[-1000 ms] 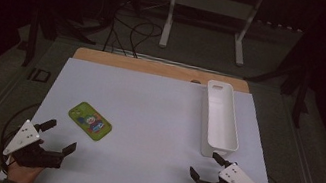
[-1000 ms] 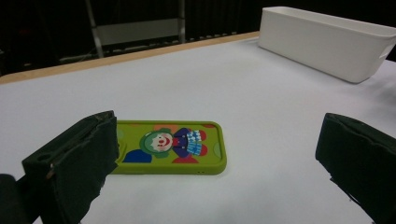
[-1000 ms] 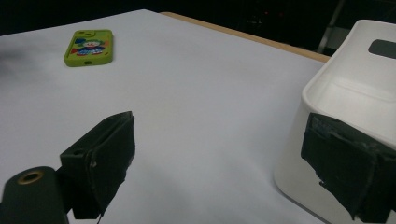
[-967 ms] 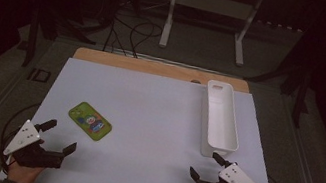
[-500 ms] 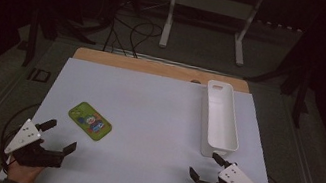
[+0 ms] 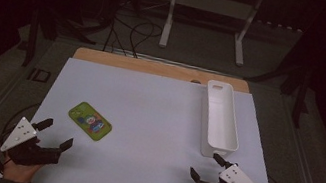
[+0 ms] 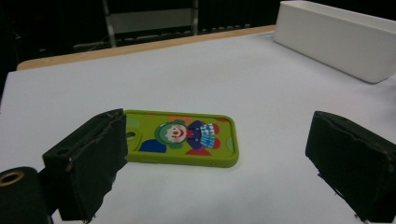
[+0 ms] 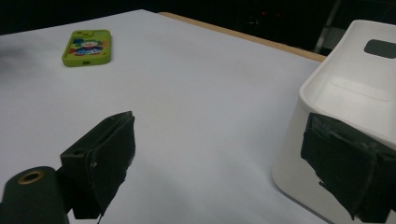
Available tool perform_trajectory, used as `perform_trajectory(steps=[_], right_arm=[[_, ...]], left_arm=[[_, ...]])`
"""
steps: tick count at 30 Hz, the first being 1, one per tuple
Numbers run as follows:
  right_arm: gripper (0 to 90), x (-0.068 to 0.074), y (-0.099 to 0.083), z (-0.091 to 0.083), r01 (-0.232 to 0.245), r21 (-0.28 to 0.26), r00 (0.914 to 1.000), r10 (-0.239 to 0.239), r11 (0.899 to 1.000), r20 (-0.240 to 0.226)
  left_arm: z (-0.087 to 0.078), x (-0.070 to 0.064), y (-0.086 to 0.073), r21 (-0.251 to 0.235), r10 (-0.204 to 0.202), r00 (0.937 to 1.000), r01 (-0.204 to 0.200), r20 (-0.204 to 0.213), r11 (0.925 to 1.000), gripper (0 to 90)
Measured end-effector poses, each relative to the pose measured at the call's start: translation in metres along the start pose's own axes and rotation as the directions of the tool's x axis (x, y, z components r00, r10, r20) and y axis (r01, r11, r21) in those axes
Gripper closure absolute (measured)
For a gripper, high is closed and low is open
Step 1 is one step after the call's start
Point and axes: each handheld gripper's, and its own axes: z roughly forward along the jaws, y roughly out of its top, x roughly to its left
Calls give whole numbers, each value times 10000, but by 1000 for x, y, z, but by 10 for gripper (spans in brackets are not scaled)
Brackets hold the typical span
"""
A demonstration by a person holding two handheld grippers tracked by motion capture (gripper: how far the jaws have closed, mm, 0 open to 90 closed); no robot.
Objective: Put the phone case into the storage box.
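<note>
Fingers, high view: both pairs stand spread apart with nothing between them; a black fingertip [image 6: 46, 123] of the left pair points toward the phone case.
Left gripper, high view: the left gripper [image 6: 56, 134] sits at the near left corner of the white sheet [image 6: 146, 119], held in a hand [image 6: 17, 170] that comes in from the bottom edge; a grey three-cornered plate tops it.
Right gripper, high view: the right gripper [image 6: 206, 166] sits at the near right of the sheet, its outer fingertip just short of the near end of the white bin [image 6: 219, 119], apart from it.
Phone case, high view: the green phone case [image 6: 90, 121] lies flat on the sheet, left of centre, near the left gripper and just ahead of it, well apart from the bin.
Bin, high view: long and narrow, upright, along the right side of the sheet, its far end by the wooden table edge [image 6: 155, 67].
Left gripper view: the jaws stand wide, holding nothing; the phone case [image 7: 187, 140] lies flat ahead between them, clown print facing up, its near left corner hidden behind the left pad [image 7: 88, 163]. The bin [image 7: 341, 42] stands at the far right.
Right gripper view: the jaws are wide apart and hold nothing; the bin [image 8: 355, 98] stands close on the right, its near wall partly behind the right pad [image 8: 345, 168], whether touching I cannot tell. The phone case [image 8: 87, 46] lies far off at the upper left.
</note>
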Motion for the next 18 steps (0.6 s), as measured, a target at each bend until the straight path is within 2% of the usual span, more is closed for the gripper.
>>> perform_trajectory(steps=[9, 18], right_arm=[[100, 1, 0, 1, 53, 0, 10000, -53, 10000, 80], [101, -1, 0, 0, 37, 0, 9999, -37, 10000, 149]], left_arm=[[-8, 7, 8, -50, 106, 9993, -108, -367, 9999, 60], [-11, 8, 13, 0, 281, 9986, -281, -452, 9996, 61]])
